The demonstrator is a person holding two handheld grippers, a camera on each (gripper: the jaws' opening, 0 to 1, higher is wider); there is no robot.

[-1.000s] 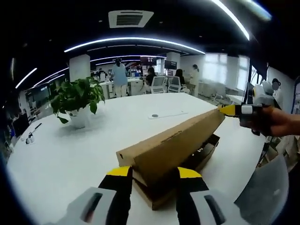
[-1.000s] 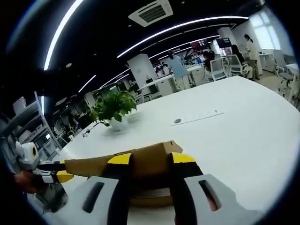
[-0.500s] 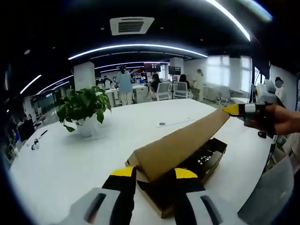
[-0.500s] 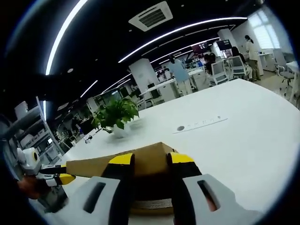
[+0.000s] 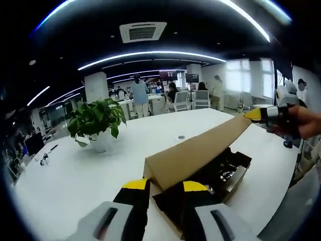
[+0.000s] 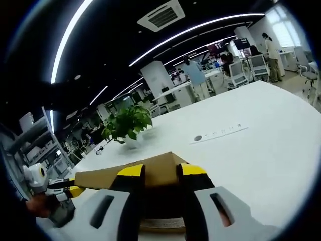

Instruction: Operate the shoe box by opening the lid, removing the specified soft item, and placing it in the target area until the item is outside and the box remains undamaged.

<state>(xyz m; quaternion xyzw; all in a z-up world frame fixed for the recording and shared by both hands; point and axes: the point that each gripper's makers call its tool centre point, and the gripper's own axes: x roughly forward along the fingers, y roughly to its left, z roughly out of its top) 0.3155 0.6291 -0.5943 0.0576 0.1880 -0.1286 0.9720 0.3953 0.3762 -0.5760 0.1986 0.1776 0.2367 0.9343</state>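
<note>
White office table (image 5: 75, 170) is carrying the shoe box (image 5: 228, 173); its lid (image 5: 195, 153) is tilting up, dark contents showing. We are lifting it: left gripper (image 5: 159, 187) pinching the near edge, right gripper (image 6: 154, 171) clamping the far end. Next, we judge: swing the lid clear, then reach inside. Potted plant (image 5: 96, 120) standing well apart.

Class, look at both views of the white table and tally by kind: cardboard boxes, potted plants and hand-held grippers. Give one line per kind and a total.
Cardboard shoe box, lid raised: 1
Potted plant: 1
Hand-held grippers: 2, the left hand-held gripper and the right hand-held gripper
Total: 4
</note>
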